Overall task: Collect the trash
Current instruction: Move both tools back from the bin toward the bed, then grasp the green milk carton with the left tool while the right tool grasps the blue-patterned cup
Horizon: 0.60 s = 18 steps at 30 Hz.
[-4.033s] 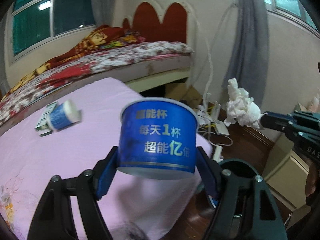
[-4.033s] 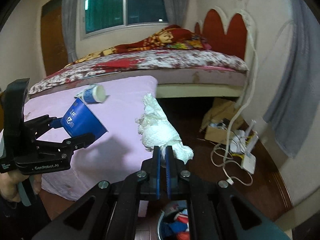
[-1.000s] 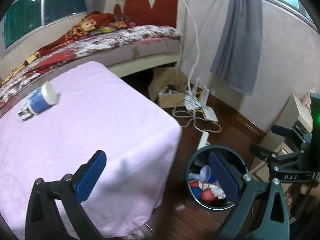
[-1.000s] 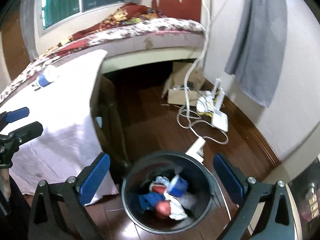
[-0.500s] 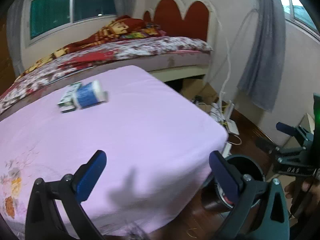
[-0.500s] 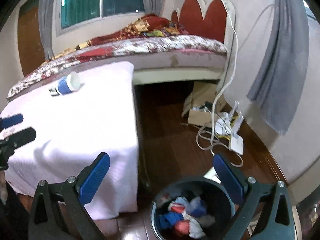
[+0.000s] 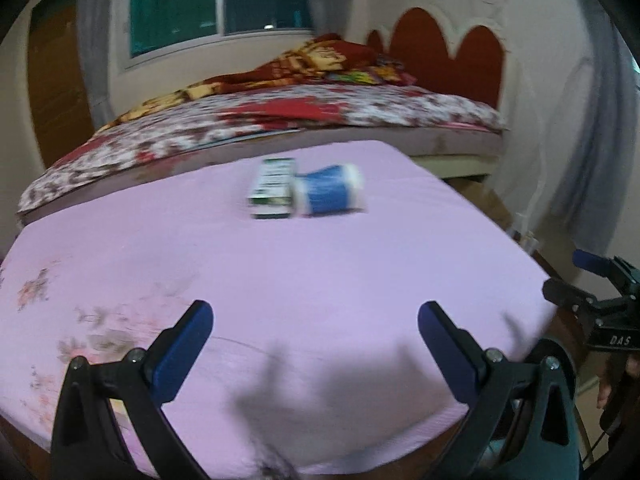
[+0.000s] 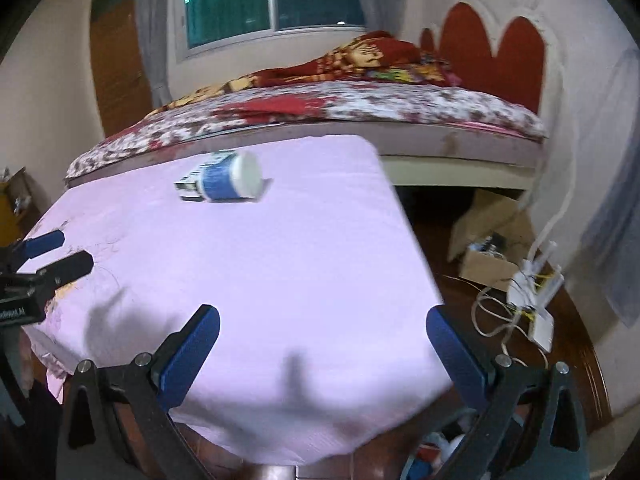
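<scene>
"DAS" in white, on my right gripper (image 7: 612, 320) body, seen from left wrist | partial white label on my left gripper (image 8: 38, 268) body, cut off, unreadable | box (image 7: 272, 188) and cup (image 7: 328, 195) print too blurred to read

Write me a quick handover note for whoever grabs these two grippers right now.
Left gripper: jaws wide open, holding nothing, low over the near edge of the pink table.
Right gripper: jaws wide open, holding nothing, over the table's near right corner.
Left on the table, far side: a blue cup lying on its side, touching a small box beside it.
Bin: on the floor below the right gripper, already holding trash.
To do: pick up the cup and the box, drop both in the bin.
</scene>
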Available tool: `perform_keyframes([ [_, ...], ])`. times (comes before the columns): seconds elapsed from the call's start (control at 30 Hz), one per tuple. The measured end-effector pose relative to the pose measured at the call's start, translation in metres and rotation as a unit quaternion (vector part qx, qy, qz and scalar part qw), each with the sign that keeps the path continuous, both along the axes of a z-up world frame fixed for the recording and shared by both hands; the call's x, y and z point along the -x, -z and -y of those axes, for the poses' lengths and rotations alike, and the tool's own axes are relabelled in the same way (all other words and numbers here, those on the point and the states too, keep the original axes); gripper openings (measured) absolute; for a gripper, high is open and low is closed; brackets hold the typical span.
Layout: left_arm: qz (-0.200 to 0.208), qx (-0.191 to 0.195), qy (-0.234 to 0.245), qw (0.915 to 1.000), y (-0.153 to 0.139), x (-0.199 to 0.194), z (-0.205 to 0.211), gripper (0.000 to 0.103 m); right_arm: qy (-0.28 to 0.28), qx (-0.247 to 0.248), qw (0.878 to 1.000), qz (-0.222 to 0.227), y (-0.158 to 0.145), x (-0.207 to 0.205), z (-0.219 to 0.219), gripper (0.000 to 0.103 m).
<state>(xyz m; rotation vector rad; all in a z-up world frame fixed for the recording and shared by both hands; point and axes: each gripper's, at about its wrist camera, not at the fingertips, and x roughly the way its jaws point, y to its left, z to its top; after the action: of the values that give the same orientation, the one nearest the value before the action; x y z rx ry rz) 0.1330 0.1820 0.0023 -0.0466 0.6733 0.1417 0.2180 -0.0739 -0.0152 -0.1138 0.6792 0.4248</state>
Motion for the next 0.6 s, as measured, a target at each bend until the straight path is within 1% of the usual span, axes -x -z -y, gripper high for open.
perform_keyframes([
  [0.07, -0.001, -0.006, -0.020, 0.9998, 0.001, -0.004, -0.020, 0.101, -0.007, 0.000, 1.000, -0.005, 0.000, -0.011, -0.020, 0.103],
  [0.2, -0.009, -0.012, -0.049, 0.9987, 0.008, -0.017, -0.054, 0.093, -0.029, -0.002, 1.000, -0.008, -0.002, -0.038, -0.069, 0.103],
  [0.33, -0.013, -0.013, -0.075, 0.9970, 0.014, -0.032, -0.086, 0.093, -0.051, 0.003, 0.999, -0.010, -0.002, -0.069, -0.120, 0.103],
  [0.47, -0.016, -0.008, -0.083, 0.9964, 0.020, -0.045, -0.107, 0.093, -0.065, 0.012, 0.998, -0.012, 0.003, -0.097, -0.165, 0.103],
  [0.53, -0.019, -0.005, -0.085, 0.9962, 0.023, -0.053, -0.114, 0.093, -0.067, 0.025, 0.997, -0.020, 0.010, -0.114, -0.188, 0.103],
  [0.6, -0.021, -0.003, -0.085, 0.9961, 0.027, -0.060, -0.119, 0.093, -0.067, 0.029, 0.997, -0.026, 0.014, -0.128, -0.202, 0.103],
])
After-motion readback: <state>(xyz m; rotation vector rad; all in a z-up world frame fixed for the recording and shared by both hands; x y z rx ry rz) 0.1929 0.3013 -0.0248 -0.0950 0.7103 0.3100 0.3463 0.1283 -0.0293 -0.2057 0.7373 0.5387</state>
